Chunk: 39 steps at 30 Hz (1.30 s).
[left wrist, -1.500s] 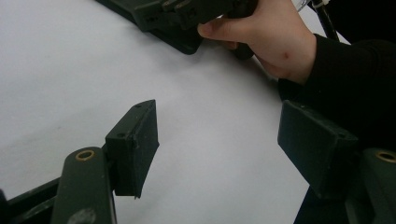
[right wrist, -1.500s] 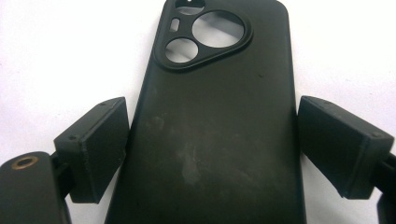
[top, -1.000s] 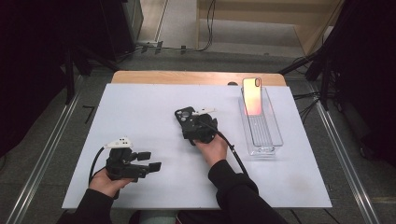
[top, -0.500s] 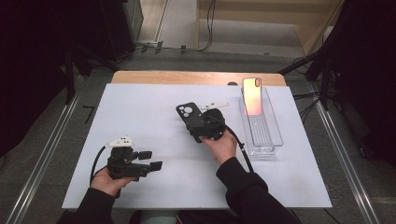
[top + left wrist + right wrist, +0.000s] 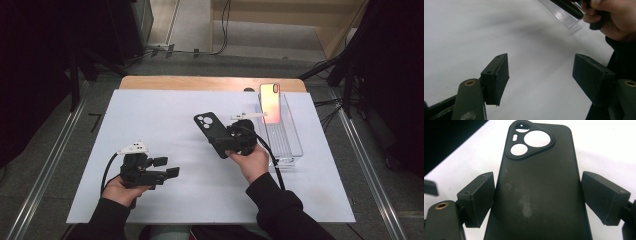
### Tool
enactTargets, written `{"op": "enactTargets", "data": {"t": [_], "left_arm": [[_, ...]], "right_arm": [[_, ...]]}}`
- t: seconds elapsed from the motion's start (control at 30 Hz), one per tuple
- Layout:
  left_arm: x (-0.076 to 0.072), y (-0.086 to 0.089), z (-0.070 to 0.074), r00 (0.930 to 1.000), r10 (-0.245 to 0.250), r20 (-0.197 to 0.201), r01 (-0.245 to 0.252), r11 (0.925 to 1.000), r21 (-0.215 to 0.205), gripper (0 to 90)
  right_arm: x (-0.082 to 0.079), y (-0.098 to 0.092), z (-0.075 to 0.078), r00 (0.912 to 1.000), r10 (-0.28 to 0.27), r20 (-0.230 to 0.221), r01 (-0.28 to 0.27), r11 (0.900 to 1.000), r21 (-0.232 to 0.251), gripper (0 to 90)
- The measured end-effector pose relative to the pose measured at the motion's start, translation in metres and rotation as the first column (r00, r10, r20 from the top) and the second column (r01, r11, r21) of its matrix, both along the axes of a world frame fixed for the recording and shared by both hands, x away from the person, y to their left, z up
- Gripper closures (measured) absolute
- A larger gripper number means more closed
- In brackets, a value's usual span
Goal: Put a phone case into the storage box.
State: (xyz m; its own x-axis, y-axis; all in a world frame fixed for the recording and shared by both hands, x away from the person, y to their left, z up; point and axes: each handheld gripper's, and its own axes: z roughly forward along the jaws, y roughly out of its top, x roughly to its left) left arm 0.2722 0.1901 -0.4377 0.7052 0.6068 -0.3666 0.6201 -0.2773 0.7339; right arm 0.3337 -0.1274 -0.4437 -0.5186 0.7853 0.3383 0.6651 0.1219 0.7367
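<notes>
The right gripper (image 5: pixel 227 142) clamps a black phone case (image 5: pixel 536 192) by its long edges and holds it above the middle of the white table (image 5: pixel 165 105), camera cutouts pointing away from the person. The left gripper (image 5: pixel 167 167) rests low near the table's front left — jaws apart, nothing between them. This looks like the carrying step. Next, I judge, the case must meet the phone (image 5: pixel 270 102) leaning in the clear tray (image 5: pixel 295 145) — a careful, squared-up approach.
</notes>
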Motion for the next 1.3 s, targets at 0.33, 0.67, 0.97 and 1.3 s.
{"op": "enactTargets", "data": {"t": [0.33,0.67,0.97,1.3], "left_arm": [[0.014,-0.011,0.007,0.9969,0.008,-0.078,-0.009,1.0,-0.003,20.9],[0.027,-0.017,0.012,0.9961,0.0,-0.088,0.0,1.0,-0.005,20.0],[0.039,-0.028,0.021,0.9946,0.007,-0.103,-0.008,0.9999,-0.011,20.0],[0.05,-0.041,0.026,0.9867,0.054,-0.153,-0.06,0.9977,-0.031,21.2]], "right_arm": [[-0.016,-0.022,0.005,0.9999,-0.016,0.002,0.016,0.998,0.064,12.7],[-0.03,-0.025,0.003,0.9999,-0.013,0.006,0.013,0.996,0.086,12.6],[-0.043,-0.025,-0.004,0.9994,-0.033,0.012,0.032,0.995,0.097,12.6],[-0.047,-0.013,-0.013,0.9983,-0.055,0.015,0.054,0.994,0.091,12.6]]}}
